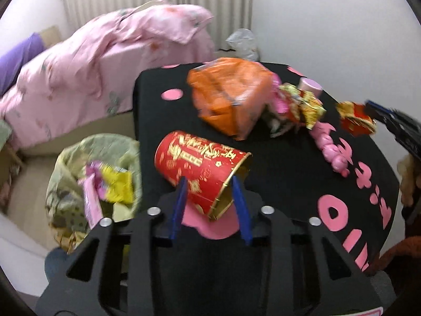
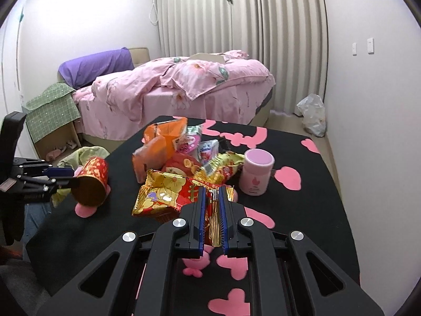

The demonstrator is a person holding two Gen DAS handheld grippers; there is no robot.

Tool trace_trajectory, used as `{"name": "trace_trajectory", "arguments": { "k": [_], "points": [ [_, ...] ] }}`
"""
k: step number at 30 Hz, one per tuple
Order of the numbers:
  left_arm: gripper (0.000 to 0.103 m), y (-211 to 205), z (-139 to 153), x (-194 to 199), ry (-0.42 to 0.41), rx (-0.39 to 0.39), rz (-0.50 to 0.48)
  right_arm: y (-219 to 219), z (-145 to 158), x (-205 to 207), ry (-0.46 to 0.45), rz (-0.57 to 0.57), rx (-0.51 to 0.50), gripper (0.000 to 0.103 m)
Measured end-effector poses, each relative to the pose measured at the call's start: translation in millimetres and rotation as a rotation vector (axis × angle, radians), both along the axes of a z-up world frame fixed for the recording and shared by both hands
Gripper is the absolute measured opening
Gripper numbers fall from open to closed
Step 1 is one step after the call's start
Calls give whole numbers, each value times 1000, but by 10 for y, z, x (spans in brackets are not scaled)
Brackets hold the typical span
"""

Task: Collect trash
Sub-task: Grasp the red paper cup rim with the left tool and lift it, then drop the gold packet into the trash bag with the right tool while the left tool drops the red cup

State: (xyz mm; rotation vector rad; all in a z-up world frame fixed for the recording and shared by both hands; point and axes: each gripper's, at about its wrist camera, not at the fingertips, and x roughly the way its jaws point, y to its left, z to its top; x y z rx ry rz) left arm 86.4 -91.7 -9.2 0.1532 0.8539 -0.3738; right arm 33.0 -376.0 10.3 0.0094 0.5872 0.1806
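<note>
**Partly cleared: both grippers loaded, a pile still on the table**

Nearest, in the right wrist view, the right gripper [image 2: 213, 197] has its blue fingers drawn close together on the crimped edge of a red-and-gold foil wrapper [image 2: 168, 192], which sticks out forward from the jaws above the black tablecloth [image 2: 315, 223]. In the left wrist view, the left gripper [image 1: 209, 187] has its fingers set on either side of the open rim end of a red paper cup [image 1: 200, 168] that lies tilted, mouth toward the camera; the frame is blurred, so whether the cup is lifted or touching the cloth I cannot tell.

Just left of the table stands the bin [image 1: 68, 158], lined with a pale green bag and already holding a yellow packet and pink packaging, so some collecting is done.

Further out, plenty is left: an orange bag [image 1: 231, 97], crumpled snack wrappers [image 1: 300, 105] beside it, and a pink jar [image 2: 257, 173] standing upright, possibly not trash. Beyond lies the bed [image 2: 184, 89].

By my reading the task is around midway: two pieces in hand for the bin, the middle heap untouched.
</note>
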Motion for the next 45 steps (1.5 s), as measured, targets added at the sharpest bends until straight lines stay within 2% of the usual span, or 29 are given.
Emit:
{"name": "trace_trajectory", "arguments": {
  "k": [3,7,12,15,20,24,27,31,34,38,40,45],
  "points": [
    [18,173,-42,66,21,-37,38,105,24,4,-5,25,-9,11],
    [10,324,-124,155,28,-81,67,242,47,44,-1,53,-20,11],
    [3,411,-138,201,0,-121,74,472,51,156,16,93,-62,11],
    [3,484,-79,203,-33,-155,70,597,54,218,15,111,-99,11],
    [3,636,33,221,-55,-216,55,706,49,412,42,113,-92,11],
    [3,790,173,271,-77,-257,46,917,112,592,46,162,-125,11],
    [3,992,324,316,-128,-227,80,1145,182,787,39,223,-141,11],
    [3,1410,407,336,-166,-167,210,1595,281,1036,7,345,-164,11],
    [3,1752,337,332,-124,-142,291,2069,226,1303,27,473,-144,11],
    [3,2060,-21,432,15,-151,345,2685,-66,1605,110,636,-118,11],
    [3,2130,-263,516,92,-135,373,2995,-297,1728,167,718,-151,11],
    [3,2116,-479,600,123,-78,375,3353,-701,1912,243,770,-281,11]
  ]
}}
